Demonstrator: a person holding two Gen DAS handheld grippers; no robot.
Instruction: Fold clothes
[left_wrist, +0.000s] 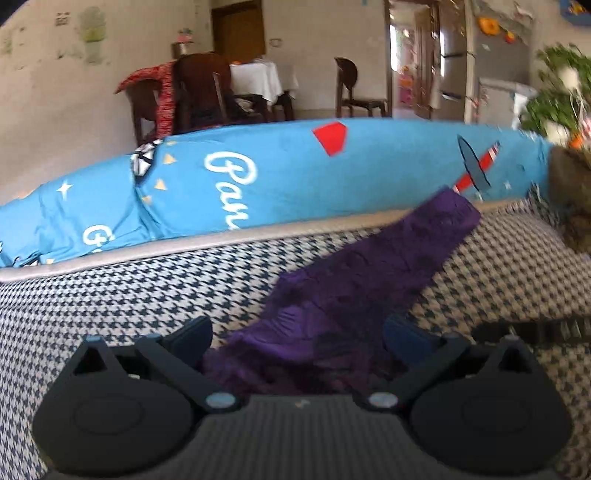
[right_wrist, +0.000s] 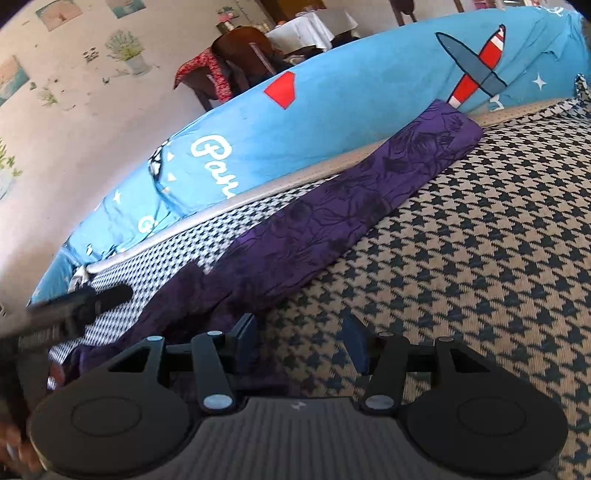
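- Your left claw (left_wrist: 297, 334) stood apart over the bunched near end of the purple garment (left_wrist: 373, 273).
- Your right claw (right_wrist: 301, 341) stood apart beside it, over the checked cover (right_wrist: 480, 258).
- The garment lay in a long strip; early or partway folded, I couldn't tell.

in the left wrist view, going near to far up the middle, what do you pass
left gripper with open jaws → purple garment lying across the houndstooth cover → pale piped edge of the cushion → blue printed bedding → dark wooden chairs and the white-clothed table
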